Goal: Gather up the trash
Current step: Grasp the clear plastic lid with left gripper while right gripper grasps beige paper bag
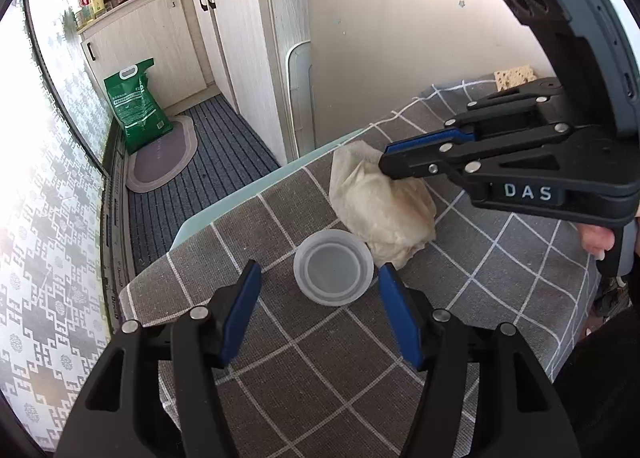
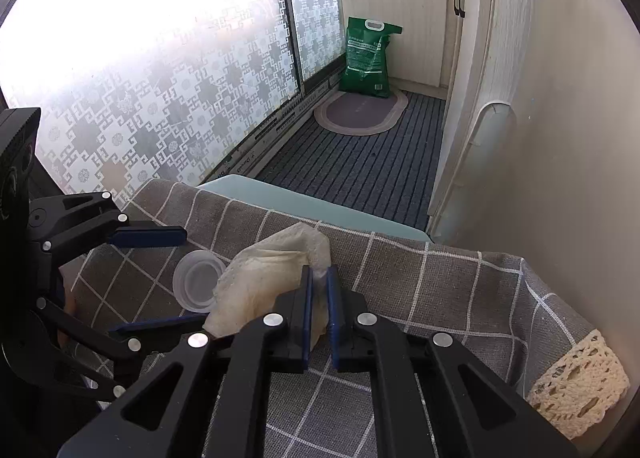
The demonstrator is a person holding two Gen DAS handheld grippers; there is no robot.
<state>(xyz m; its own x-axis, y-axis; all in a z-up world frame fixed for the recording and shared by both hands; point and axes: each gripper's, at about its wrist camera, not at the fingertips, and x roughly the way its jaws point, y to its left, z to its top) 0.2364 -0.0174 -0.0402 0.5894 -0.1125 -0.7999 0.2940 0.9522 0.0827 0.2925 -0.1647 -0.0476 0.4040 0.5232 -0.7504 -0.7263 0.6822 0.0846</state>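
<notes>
A: Where's the trash?
B: A crumpled paper napkin (image 2: pixel 264 278) lies on the worktop (image 1: pixel 320 358), touching a small translucent plastic cup (image 1: pixel 333 267) that sits upright on the checked cloth.
A: And the right gripper (image 2: pixel 319 278)?
B: Nearly closed, its blue pads pinching a fold of the napkin on the side away from the cup.
A: The left gripper (image 1: pixel 320 278)?
B: Spread wide, one finger on each side of the cup; whether the right-hand finger touches its rim, I cannot tell.
</notes>
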